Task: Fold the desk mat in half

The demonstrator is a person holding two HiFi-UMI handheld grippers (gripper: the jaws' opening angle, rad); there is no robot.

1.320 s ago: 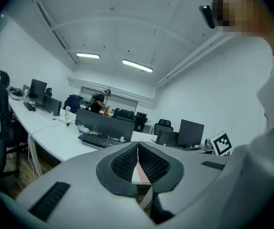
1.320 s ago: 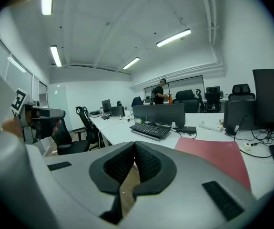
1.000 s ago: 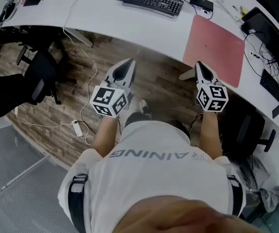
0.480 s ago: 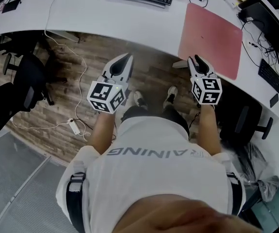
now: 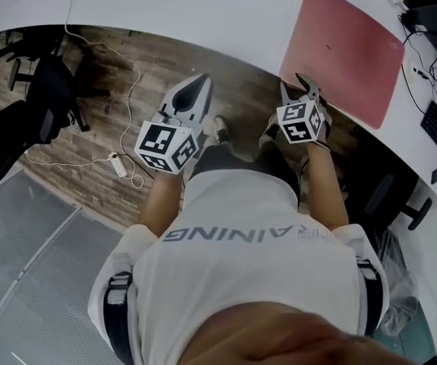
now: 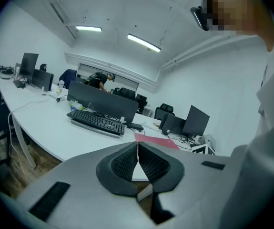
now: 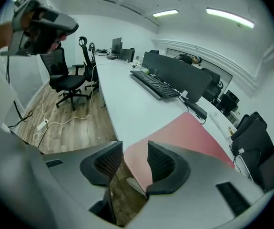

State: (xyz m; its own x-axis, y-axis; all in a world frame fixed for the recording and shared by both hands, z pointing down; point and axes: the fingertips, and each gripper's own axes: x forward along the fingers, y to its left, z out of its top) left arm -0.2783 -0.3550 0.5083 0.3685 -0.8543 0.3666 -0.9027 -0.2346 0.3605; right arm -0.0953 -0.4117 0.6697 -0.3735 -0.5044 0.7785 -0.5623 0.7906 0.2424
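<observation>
Now: right claw at the mat's corner, jaws opening.
The red desk mat (image 5: 347, 48) lies flat on the white desk (image 5: 203, 14). Its near left corner shows between the right gripper's (image 5: 303, 86) spreading jaws, with no pad pressing it. The left gripper (image 5: 201, 78) hangs short of the desk, jaws pressed together, empty. A second ago the right gripper was shut, short of the desk edge.

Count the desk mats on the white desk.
1. The red desk mat lies flat on the white desk, at its near edge, toward the person's right. Others may lie beyond the frame.
</observation>
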